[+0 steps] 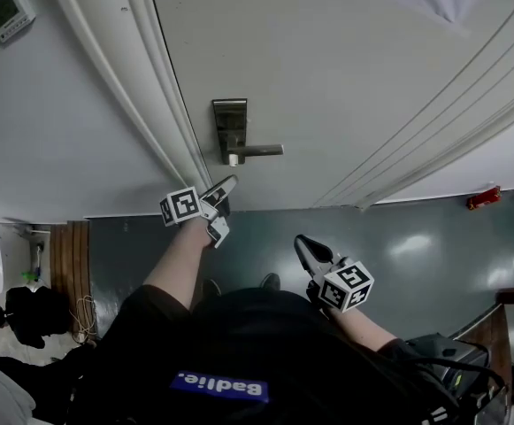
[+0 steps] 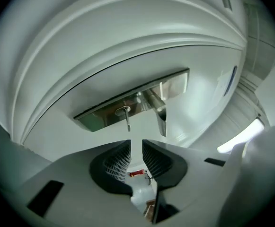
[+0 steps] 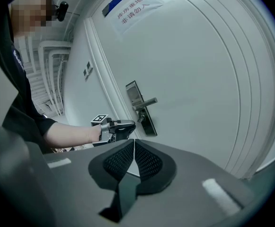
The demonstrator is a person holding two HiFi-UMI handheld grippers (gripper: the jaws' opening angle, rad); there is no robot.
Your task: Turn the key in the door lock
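Note:
A metal lock plate [image 1: 230, 124] with a lever handle [image 1: 262, 150] sits on the white door [image 1: 345, 69]. A key [image 1: 233, 159] sticks out of the plate below the handle. In the left gripper view the key [image 2: 126, 117] juts from the plate [image 2: 99, 116] just beyond my jaws. My left gripper [image 1: 224, 206] is a short way in front of the key, its jaws standing apart with nothing between them [image 2: 136, 143]. My right gripper [image 1: 301, 242] hangs back from the door, lower and to the right, its jaws closed together and empty [image 3: 134, 143].
The door frame moulding [image 1: 141, 87] runs along the left of the lock. Two wall control panels [image 1: 4, 11] hang at the upper left. A red object [image 1: 484, 197] lies on the floor at the right, dark bags [image 1: 31, 312] at the left. A paper sign [image 3: 132, 6] is stuck on the door.

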